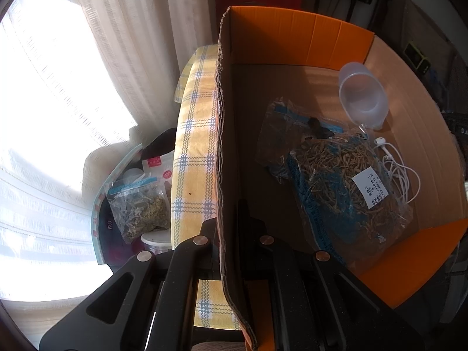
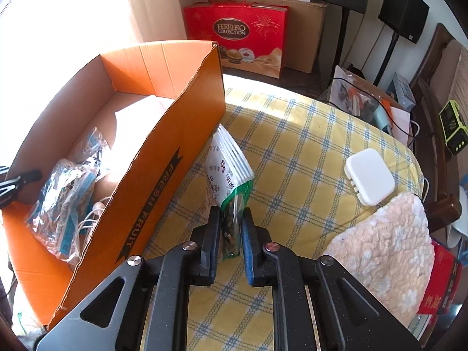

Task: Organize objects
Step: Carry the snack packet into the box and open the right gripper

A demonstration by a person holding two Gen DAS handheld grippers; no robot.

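Observation:
An orange cardboard box marked FRESH FRUIT stands on the yellow checked tablecloth. My left gripper is shut on the box's near side wall, one finger inside and one outside. Inside lie a bag of dried herbs, a second zip bag, a clear plastic cup and white earphones. Just right of the box, my right gripper is shut on the lower end of a white packet with a green zip strip, which stands up tilted against the box's outer wall.
A white plastic case and a pink knitted cloth lie on the table's right side. Behind the table stand a red gift bag and cartons. A green radio sits far right. Beside the table's left edge, a bin holds another herb bag.

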